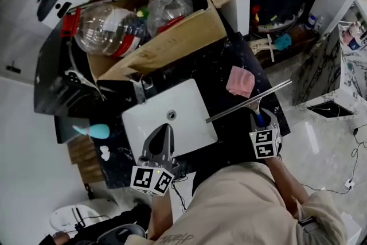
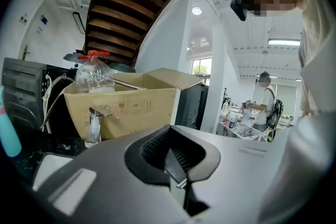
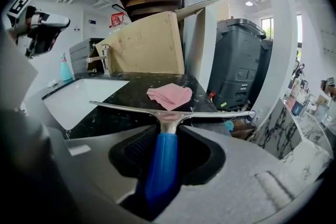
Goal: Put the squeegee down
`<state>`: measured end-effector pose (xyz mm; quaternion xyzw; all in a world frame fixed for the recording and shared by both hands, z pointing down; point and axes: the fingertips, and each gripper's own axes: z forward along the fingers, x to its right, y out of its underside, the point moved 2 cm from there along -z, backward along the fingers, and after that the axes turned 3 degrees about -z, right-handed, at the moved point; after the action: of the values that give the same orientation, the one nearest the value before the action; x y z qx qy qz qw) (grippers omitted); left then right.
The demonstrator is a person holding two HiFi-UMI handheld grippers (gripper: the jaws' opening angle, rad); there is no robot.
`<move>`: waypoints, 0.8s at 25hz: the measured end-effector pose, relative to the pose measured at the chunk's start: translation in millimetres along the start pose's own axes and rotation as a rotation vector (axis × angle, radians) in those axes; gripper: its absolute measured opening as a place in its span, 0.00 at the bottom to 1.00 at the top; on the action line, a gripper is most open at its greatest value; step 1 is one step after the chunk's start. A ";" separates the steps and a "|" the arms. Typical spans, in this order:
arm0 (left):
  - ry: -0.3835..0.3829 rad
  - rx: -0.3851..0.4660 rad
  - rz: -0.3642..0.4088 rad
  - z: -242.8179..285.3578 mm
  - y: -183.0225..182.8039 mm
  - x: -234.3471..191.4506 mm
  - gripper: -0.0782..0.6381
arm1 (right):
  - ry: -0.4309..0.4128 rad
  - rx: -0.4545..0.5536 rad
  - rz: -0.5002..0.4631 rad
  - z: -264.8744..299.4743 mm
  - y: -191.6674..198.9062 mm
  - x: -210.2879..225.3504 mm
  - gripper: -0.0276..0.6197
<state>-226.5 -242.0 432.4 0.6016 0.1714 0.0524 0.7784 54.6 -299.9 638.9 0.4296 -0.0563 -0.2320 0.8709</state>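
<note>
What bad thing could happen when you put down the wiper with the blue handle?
The squeegee is long. One end sits by the sink, so it might tip in. The other end seems to stick past the counter edge, so it could slide off. It might also land on the pink cloth and wobble.

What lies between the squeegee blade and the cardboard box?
A crumpled pink cloth on the dark counter, past the squeegee and before the cardboard box, clearest in the right gripper view.
</note>
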 end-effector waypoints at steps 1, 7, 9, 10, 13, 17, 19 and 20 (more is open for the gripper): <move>0.005 -0.003 0.000 1.5 0.9 -1.2 0.13 | 0.008 -0.003 -0.008 0.6 0.0 -0.2 0.25; 0.046 -0.018 -0.016 2.4 0.0 -9.2 0.13 | 0.049 -0.040 -0.065 -5.6 -1.3 -1.5 0.34; 0.052 -0.010 -0.016 -0.9 -4.8 -13.1 0.13 | 0.056 -0.031 -0.046 -12.7 -7.6 0.1 0.35; 0.053 -0.003 -0.016 -2.9 -6.7 -15.6 0.13 | 0.058 -0.026 -0.038 -16.0 -11.4 0.9 0.35; 0.049 0.019 -0.019 -10.7 -10.9 -23.1 0.13 | 0.053 -0.005 0.004 -23.6 -24.4 0.6 0.35; 0.030 0.025 -0.019 -24.7 -10.5 -31.3 0.13 | 0.046 0.064 0.009 -36.7 -48.4 -7.4 0.35; 0.023 0.032 -0.017 -29.3 -8.6 -34.9 0.13 | 0.013 0.121 0.000 -40.8 -63.3 -15.0 0.35; 0.021 0.038 -0.012 -31.7 -8.3 -36.4 0.13 | -0.005 0.143 -0.003 -41.6 -69.7 -19.9 0.34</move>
<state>-272.1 -225.6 425.0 0.6147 0.1840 0.0506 0.7653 24.6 -297.3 561.0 0.4903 -0.0744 -0.2298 0.8374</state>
